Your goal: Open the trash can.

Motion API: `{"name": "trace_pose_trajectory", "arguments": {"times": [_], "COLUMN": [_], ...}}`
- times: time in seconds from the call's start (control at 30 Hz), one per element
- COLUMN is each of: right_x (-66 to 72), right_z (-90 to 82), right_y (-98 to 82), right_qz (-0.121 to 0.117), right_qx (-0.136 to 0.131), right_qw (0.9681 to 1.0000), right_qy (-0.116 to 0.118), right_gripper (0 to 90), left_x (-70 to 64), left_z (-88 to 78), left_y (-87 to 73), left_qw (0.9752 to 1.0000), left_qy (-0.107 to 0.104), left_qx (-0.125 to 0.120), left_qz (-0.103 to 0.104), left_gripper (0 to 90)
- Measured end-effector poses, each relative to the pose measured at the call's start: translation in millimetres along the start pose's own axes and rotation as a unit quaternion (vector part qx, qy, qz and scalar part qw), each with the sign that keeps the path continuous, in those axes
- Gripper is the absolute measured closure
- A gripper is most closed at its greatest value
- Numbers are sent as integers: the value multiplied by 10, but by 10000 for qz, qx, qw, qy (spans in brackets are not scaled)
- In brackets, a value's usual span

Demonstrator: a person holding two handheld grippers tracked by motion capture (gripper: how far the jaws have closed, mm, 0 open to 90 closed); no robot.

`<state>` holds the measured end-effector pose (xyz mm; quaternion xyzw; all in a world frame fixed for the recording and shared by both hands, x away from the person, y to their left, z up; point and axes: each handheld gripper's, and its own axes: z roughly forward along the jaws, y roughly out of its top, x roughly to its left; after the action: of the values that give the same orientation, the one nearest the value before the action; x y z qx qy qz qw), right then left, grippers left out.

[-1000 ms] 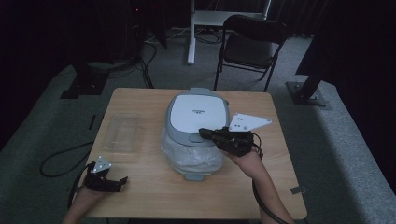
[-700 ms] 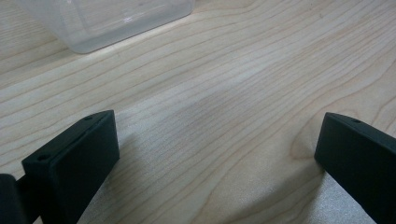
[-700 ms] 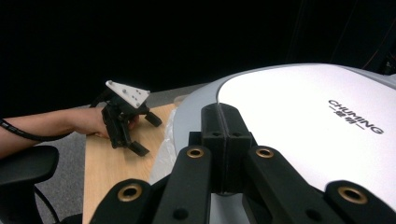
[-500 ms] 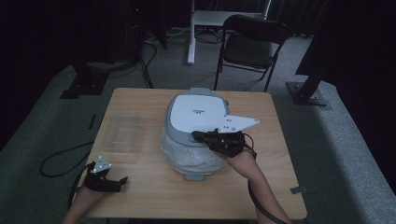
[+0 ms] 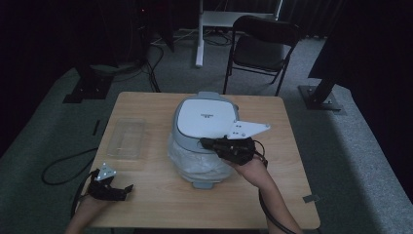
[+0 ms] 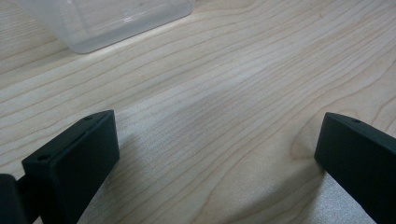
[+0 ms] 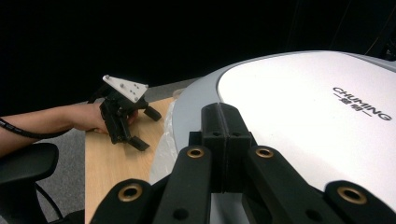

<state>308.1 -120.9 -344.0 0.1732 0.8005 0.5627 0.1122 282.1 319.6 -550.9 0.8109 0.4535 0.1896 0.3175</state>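
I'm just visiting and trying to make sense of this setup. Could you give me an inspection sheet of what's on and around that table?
Surface: wooden table, light grain, bare between items.
Job's things: grey-and-white lidded appliance, lid down, standing on crinkled clear plastic.
Clutter: empty clear plastic tray on the table's left part.
Grippers: right gripper with jaws shut, tips at the lid's front edge; left gripper with jaws open, resting low over the near left corner, nothing between them.
Cables: one trails from each gripper; more lie on the floor behind.
Surroundings: dark room, grey carpet, black folding chair, stand bases.
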Motion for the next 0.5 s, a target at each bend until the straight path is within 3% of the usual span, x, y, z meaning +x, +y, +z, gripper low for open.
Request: {"name": "trace_pose_trajectory", "arguments": {"times": [0.1,0.17,0.23,0.3,0.33,0.5], "right_x": [3,-13,-17,-26,-36,-61], "right_z": [-4,-16,-34,-42,-76,-141], "right_y": [-5,-15,-20,-19,-16,16], "right_qz": [39,86,102,160,213,206], "right_qx": [1,-14,-111,-134,-236,-290], "right_qw": [10000,9998,9998,9998,9995,9992], "right_qy": [12,195,87,43,30,-162], "right_gripper": [900,900,759,711,597,450], "left_x": [0,0,1,1,1,1], "left_z": [0,0,0,0,0,0], "left_y": [0,0,0,0,0,0], "left_qw": [10000,10000,10000,10000,10000,10000], "left_qy": [1,-2,-2,-2,-3,-2], "left_qx": [0,-2,0,0,-1,-1], "left_qz": [1,0,2,2,1,2], "left_gripper": [6,5,5,6,6,6]}}
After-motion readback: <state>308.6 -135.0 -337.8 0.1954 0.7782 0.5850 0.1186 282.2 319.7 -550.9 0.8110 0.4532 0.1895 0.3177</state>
